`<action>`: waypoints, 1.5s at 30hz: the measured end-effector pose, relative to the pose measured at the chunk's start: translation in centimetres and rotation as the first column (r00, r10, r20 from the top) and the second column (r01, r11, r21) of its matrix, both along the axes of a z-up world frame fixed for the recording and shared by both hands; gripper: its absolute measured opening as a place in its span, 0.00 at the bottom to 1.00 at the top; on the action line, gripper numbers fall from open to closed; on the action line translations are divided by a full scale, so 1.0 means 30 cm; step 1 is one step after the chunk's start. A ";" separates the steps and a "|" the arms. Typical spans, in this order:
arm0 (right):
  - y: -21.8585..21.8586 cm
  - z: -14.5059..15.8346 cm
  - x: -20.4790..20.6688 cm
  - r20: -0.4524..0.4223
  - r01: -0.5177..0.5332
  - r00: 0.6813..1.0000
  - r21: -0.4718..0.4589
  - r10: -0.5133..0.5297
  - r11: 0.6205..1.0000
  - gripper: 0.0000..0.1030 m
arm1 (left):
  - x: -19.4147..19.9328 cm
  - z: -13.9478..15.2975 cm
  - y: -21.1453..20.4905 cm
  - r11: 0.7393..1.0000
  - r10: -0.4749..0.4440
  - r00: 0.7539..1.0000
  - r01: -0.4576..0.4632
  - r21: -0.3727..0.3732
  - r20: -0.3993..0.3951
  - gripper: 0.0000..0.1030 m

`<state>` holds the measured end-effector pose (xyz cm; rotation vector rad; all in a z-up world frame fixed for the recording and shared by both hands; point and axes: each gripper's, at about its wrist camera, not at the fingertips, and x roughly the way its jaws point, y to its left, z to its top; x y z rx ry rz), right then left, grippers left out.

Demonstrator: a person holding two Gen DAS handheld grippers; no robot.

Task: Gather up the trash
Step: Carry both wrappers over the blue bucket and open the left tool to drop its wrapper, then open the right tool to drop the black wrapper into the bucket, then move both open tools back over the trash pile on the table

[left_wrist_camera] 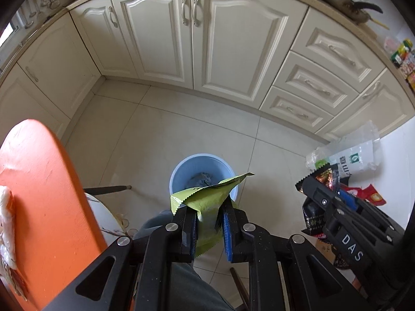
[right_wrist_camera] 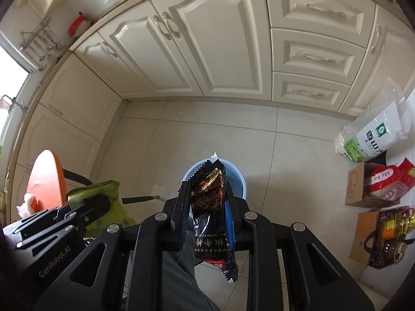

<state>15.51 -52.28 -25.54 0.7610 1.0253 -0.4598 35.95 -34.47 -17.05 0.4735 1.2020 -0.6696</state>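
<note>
two wrappers carried at once, one per gripper, so that a single trip serves both. left gripper [left_wrist_camera: 208, 217]: jaws closed on crumpled green foil wrapper [left_wrist_camera: 205, 194], pinched low on its body, serrated top edge fanned out free above the pads. right gripper [right_wrist_camera: 207, 207]: jaws closed on black glossy snack packet [right_wrist_camera: 211, 207], clamped across its middle, both ends hanging free. both grippers pitched steeply downward over round light-blue plastic bin [left_wrist_camera: 199, 167], standing on pale tiled floor [left_wrist_camera: 181, 124] before cream cabinet doors [left_wrist_camera: 160, 33]; some grey waste already at bin bottom. held above the open mouth, not yet inside, presumably so that release drops each wrapper straight in. orange round counter [left_wrist_camera: 39, 176] at left, with a white item near its edge. bagged goods and cardboard boxes [right_wrist_camera: 371, 181] stacked along right wall, well apart from bin.
</note>
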 end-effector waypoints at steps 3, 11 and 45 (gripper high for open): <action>-0.023 -0.029 0.011 -0.013 0.001 1.000 0.011 -0.001 1.000 0.22 | 0.066 -0.038 -0.057 0.999 0.043 0.999 -0.043 0.028 -0.010 0.25; -0.039 -0.056 0.038 -0.023 -0.006 1.000 0.022 0.007 1.000 0.23 | 0.158 -0.092 -0.129 0.995 0.089 0.996 -0.090 0.040 0.009 0.58; 0.144 0.096 0.057 0.066 -0.064 0.996 -0.005 0.064 0.998 0.73 | -0.019 0.063 0.279 0.984 0.179 0.983 -0.179 -0.005 0.045 0.58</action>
